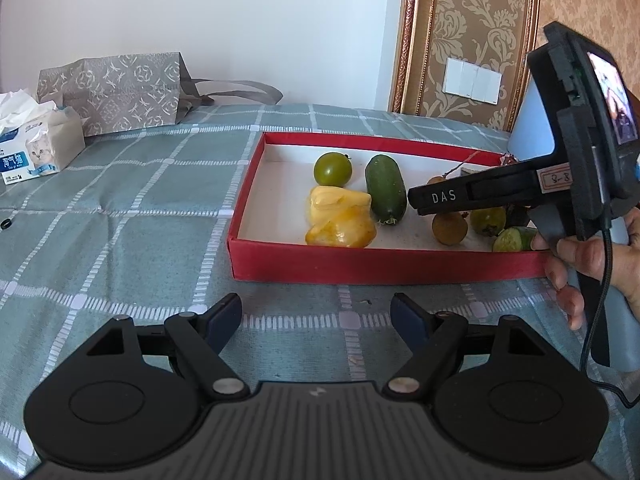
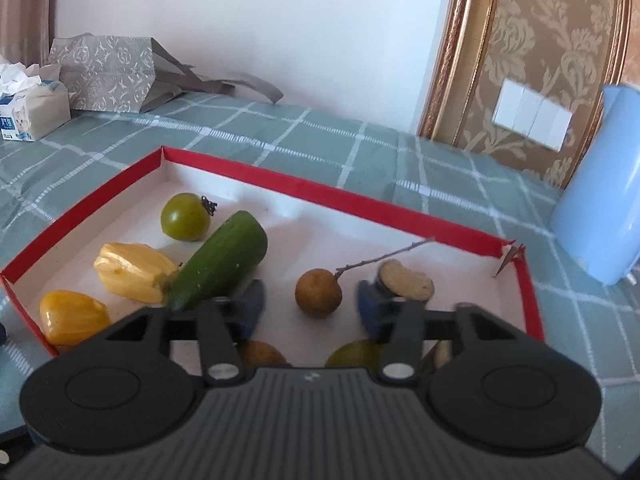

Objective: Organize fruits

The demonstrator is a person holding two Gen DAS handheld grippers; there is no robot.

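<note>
1. Right gripper [image 2: 310, 306] is hanging over the red tray [image 2: 328, 194] with its jaws partly spread, pinching nothing.
2. A small brown round fruit [image 2: 318, 292] is sitting on the tray floor dead ahead, just beyond the gap between the blue pads [image 2: 251, 306]. Pads look clear of it, though the blur there is making that hard to confirm.
3. Its thin twig is running up and to the right, away from the fingers, so the round body is the side facing the gripper.
4. Left gripper [image 1: 316, 320] is sitting wide open and empty over the checked tablecloth [image 1: 140, 208], short of the tray's near wall.
5. Right hand is clearly nearer the fruit; left is well apart from everything in the tray.
6. Other pieces in the tray: green tomato [image 2: 185, 216], cucumber [image 2: 222, 260] lying diagonally, its long axis running near-left to far-right, yellow pieces [image 2: 132, 272] to the left.
7. Judging: any next pick in the tray is falling to the right hand.
</note>
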